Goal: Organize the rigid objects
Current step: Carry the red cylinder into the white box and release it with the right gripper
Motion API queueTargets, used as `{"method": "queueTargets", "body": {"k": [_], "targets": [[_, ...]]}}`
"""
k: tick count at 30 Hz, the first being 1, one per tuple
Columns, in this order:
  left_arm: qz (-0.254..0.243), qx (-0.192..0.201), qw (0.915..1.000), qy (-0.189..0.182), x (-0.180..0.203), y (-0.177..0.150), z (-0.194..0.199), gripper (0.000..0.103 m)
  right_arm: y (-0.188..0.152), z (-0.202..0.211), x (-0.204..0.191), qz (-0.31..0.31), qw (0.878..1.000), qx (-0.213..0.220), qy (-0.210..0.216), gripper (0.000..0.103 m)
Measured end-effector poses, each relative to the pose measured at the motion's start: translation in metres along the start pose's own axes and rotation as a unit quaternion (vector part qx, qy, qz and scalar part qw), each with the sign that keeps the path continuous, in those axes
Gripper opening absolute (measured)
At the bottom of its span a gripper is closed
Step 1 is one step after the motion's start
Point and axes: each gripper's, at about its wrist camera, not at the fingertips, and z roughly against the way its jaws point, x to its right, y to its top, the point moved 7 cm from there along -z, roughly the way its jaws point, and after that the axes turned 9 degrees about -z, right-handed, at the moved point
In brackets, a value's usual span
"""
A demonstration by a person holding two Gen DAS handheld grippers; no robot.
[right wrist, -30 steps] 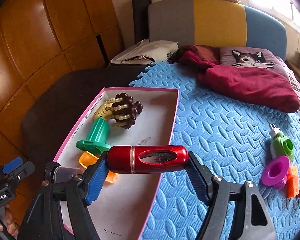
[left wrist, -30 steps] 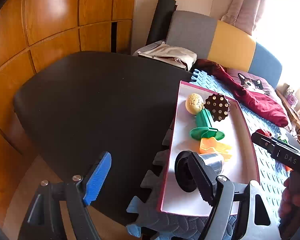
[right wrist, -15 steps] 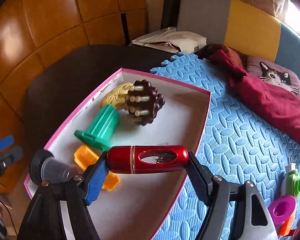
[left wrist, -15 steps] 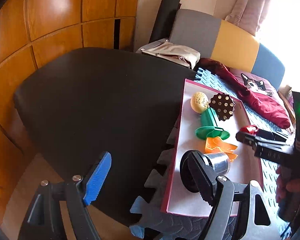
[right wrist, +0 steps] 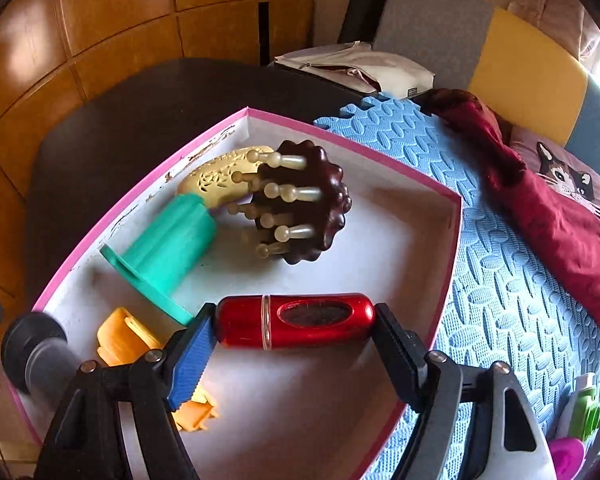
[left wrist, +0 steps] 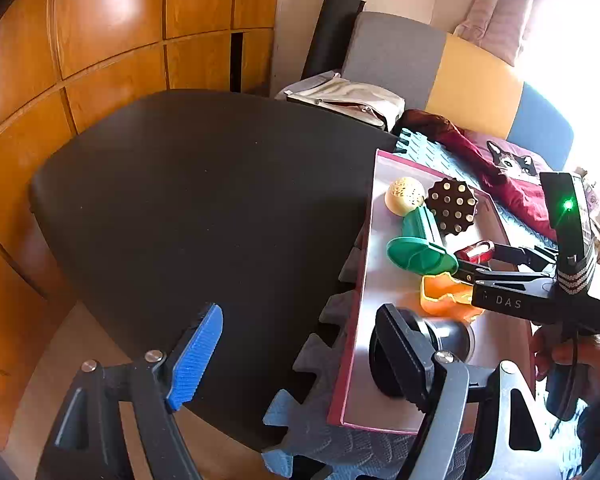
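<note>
My right gripper [right wrist: 294,346] is shut on a red metal cylinder [right wrist: 296,320], held crosswise just above the floor of a pink-rimmed white box [right wrist: 340,130]. In the box lie a green plastic piece [right wrist: 168,248], a brown studded massager [right wrist: 304,208], a cream perforated piece [right wrist: 220,178], an orange piece [right wrist: 124,338] and a black-and-grey cylinder [right wrist: 40,358]. My left gripper [left wrist: 296,356] is open and empty beside the box's near left corner [left wrist: 340,408]. The right gripper [left wrist: 512,276] with the red cylinder [left wrist: 476,250] also shows in the left wrist view.
The box rests on a blue foam mat [right wrist: 500,280] over a dark round table [left wrist: 188,200]. A maroon cloth with a cat print [right wrist: 560,208] lies behind. Green and pink pieces [right wrist: 580,420] lie on the mat at right. Wooden panels [left wrist: 100,40] stand at left.
My right gripper has moved forward and down over the box with the red cylinder. My left gripper has barely moved.
</note>
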Motion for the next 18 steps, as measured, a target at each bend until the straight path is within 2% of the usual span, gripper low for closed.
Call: {"method": "queueTargets", "body": {"k": [18], "targets": [[-0.003,0.006,1.0,0.007,0.002,-0.001,0.01,0.08,-0.003,0.013,-0.001,-0.04,0.999,0.024,0.014,0.078]]}}
